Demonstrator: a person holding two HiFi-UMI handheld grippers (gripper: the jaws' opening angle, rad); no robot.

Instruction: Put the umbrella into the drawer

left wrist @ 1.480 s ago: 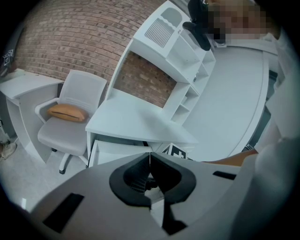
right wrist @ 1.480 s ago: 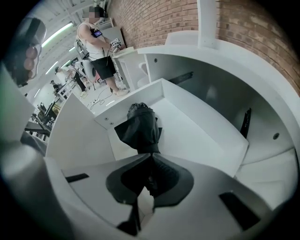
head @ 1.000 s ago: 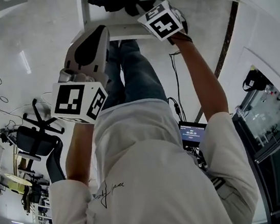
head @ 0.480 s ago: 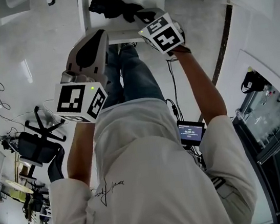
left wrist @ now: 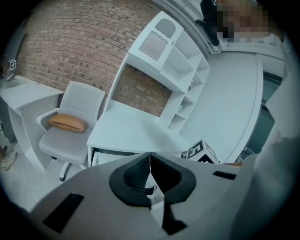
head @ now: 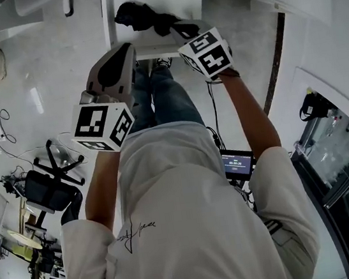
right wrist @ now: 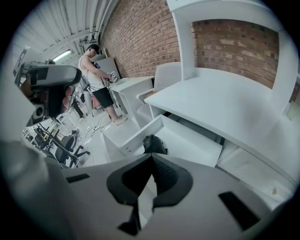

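The left gripper (left wrist: 150,157) has its two fingers (left wrist: 136,173) pressed together with nothing between them. The right gripper (right wrist: 151,157) is the same, its fingers (right wrist: 164,176) clenched on themselves and empty.

Counting it up: two grippers, one umbrella, one open drawer, one desk. Just past the right gripper's tips lies the umbrella (right wrist: 153,143), a black folded bundle resting inside the drawer (right wrist: 187,140), close to the drawer's outer end and not touched by either gripper. From the head view its long axis runs across the drawer, slanting a little, one end towards the left gripper's side and the other reaching towards the right gripper. Which end is the handle I cannot tell.

The drawer stands pulled well out from under the front edge of the white desk (right wrist: 225,108). Both grippers hang above it, side by side and apart. Further off, a white chair (left wrist: 75,105) carries one tan cushion (left wrist: 68,123), and one person (right wrist: 96,79) stands by another desk at the back.
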